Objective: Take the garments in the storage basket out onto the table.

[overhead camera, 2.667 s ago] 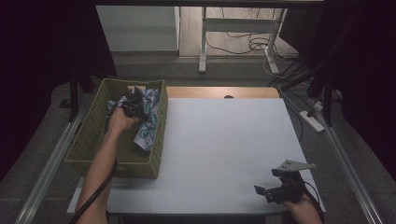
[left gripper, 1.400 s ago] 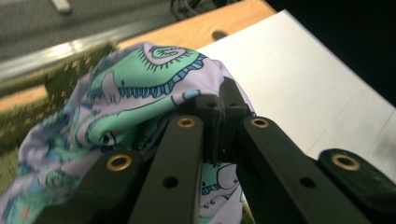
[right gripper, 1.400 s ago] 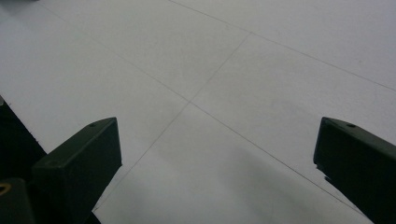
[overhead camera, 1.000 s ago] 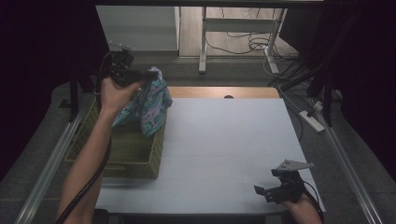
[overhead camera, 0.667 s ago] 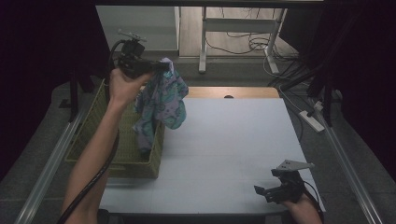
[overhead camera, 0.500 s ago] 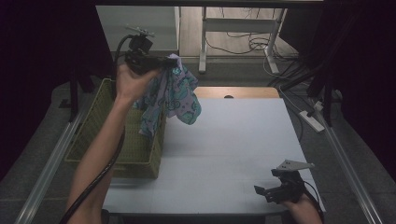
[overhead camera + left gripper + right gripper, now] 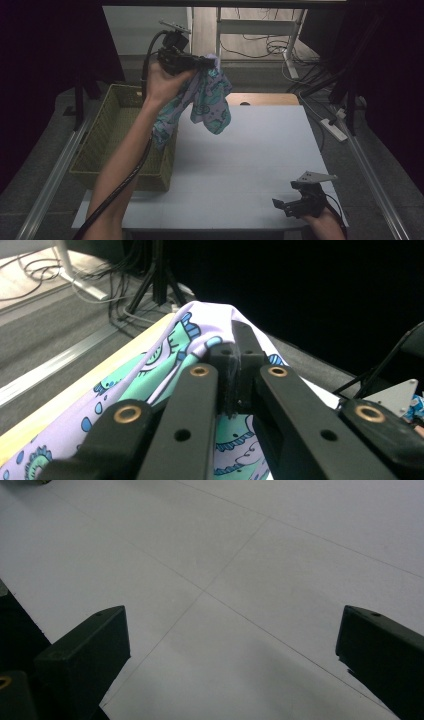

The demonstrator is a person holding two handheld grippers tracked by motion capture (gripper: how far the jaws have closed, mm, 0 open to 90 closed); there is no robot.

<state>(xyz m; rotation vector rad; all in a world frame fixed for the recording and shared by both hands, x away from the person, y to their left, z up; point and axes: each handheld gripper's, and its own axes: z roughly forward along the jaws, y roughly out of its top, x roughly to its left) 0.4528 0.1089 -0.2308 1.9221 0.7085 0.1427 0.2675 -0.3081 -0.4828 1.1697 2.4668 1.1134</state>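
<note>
A patterned cloth (image 7: 210,102), lilac and mint green with cartoon prints, hangs in the air above the table's left part and the basket's right rim. My left gripper (image 7: 204,62) is shut on its top edge, held high by a raised arm. In the left gripper view the cloth (image 7: 170,365) drapes over and under the closed jaws of that gripper (image 7: 235,357). My right gripper (image 7: 281,206) rests low at the table's near right corner, jaws wide open with nothing between them; in the right gripper view the same gripper (image 7: 230,645) has bare white table under its jaws.
A woven green basket (image 7: 100,150) stands at the table's left edge. The white table (image 7: 260,150) stretches to the right. Behind it are a wooden strip (image 7: 265,99), a metal stand (image 7: 255,30) and cables on the floor, plus a power strip (image 7: 332,129) at right.
The left arm has lifted the cloth out of the basket and carried it up and to the right, over the table's edge. The right gripper has stayed where it was.
</note>
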